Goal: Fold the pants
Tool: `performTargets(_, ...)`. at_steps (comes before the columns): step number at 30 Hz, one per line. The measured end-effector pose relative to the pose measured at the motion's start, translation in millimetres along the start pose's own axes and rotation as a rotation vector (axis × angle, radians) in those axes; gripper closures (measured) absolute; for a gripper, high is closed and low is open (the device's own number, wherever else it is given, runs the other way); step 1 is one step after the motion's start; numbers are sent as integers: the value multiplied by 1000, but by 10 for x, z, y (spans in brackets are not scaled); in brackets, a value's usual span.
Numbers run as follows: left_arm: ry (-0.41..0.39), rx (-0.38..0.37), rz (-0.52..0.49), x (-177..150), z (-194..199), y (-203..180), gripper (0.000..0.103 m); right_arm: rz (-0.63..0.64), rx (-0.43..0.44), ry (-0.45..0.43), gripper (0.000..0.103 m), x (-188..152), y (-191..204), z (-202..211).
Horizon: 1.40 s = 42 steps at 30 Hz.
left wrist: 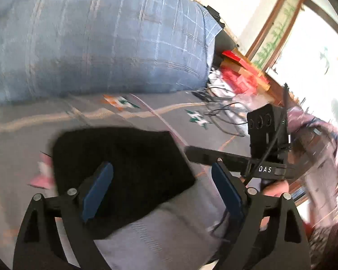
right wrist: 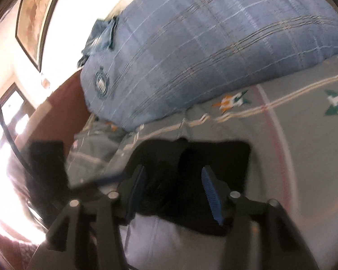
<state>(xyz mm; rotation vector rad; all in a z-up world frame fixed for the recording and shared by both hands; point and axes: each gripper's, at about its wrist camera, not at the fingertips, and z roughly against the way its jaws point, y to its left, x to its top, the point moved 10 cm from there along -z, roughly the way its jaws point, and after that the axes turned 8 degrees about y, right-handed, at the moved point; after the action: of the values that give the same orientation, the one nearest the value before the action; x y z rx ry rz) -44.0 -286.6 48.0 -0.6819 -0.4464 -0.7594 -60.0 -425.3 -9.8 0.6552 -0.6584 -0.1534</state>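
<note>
Both tongs stand open and empty: left tongs [left wrist: 162, 189], right tongs [right wrist: 173, 186], above the folded black pants [left wrist: 124, 157] lying on the bed [left wrist: 22, 130]. Motion blur seemingly hides pad contact.

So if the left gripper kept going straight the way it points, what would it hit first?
Most likely the folded black pants lying on the bedspread; the open left gripper aims down at them, though depth is unclear.

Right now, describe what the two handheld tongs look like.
Both tongs, left and right, have matte black angular frames with silver pivot bolts and blue ribbed pads. The right one, seen from the left wrist, carries a black camera box, a black cable and white "DAS" lettering.
</note>
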Motion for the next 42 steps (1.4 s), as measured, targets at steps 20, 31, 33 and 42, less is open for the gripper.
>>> performTargets(20, 44, 154, 56, -184, -255, 359, 13, -23, -120, -60, 94, 266, -94, 31)
performTargets(31, 81, 203, 47, -227, -422, 407, 13, -130, -183, -102, 80, 174, -474, 346)
performTargets(33, 56, 208, 61, -146, -356, 449, 13, -65, -180, -56, 80, 101, -287, 310)
performTargets(42, 121, 212, 83, -256, -645, 510, 13, 97, -372, 90, 100, -176, -191, -81)
